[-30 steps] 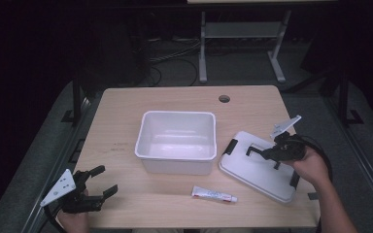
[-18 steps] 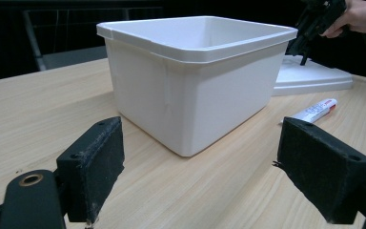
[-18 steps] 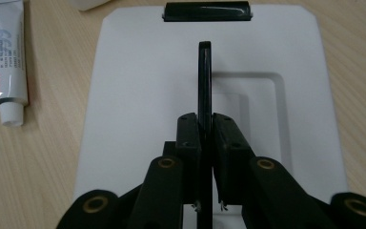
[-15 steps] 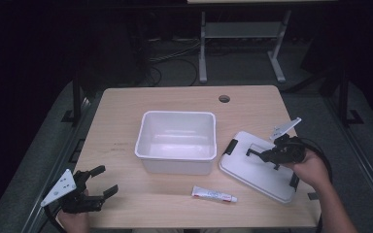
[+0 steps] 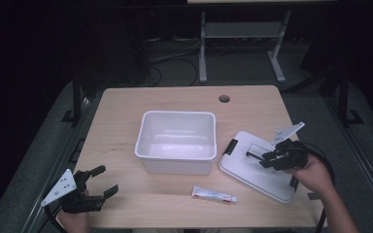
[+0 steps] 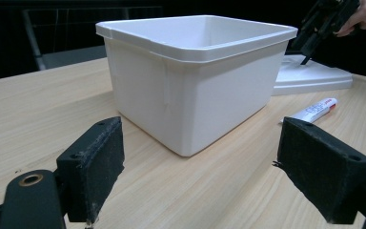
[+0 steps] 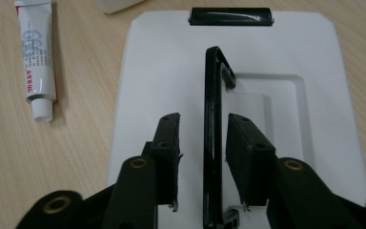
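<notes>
The left gripper is resting low at the near left table corner, jaws spread wide, holding nothing. The white bin is sitting mid-table, the tube nearer. The right gripper is straddling the lid's raised black handle, jaws parted, not clamping. Dark room behind.

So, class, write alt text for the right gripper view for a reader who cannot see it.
The right gripper hangs over a white lid, its two black fingers either side of the lid's raised black handle, with small gaps, not yet closed on it. A black latch sits at the lid's far edge, and a small white tube lies on the wooden table.
</notes>
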Tool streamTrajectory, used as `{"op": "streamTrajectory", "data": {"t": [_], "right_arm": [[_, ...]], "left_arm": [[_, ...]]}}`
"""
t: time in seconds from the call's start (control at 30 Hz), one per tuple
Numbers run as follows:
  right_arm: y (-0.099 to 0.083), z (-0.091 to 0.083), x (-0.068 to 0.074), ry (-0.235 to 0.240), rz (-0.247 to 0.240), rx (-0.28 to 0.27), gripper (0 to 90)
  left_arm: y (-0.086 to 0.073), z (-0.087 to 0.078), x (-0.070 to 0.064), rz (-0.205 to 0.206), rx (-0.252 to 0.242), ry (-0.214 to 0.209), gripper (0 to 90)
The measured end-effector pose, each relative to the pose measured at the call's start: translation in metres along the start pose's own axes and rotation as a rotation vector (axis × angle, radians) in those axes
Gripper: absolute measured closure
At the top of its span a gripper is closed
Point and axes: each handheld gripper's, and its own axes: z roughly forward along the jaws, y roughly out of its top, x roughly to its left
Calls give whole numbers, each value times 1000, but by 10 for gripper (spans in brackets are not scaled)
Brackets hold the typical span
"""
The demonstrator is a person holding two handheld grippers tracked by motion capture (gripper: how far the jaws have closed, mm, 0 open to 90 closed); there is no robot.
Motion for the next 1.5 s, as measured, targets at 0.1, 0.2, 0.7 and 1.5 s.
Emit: {"op": "streamTrajectory", "data": {"t": [0.1,0.2,0.7,1.5], "right_arm": [[1,-4,6,-6,-8,-24,574],[4,-8,13,-21,-20,-35,537],[19,-4,48,14,-96,-41,423],[30,26,88,85,-181,-19,365]], "left_arm": [[0,0,-1,1,1,0,157],[0,0,-1,0,1,1,157],[0,0,0,0,1,1,157],[0,0,0,1,0,0,157]]}}
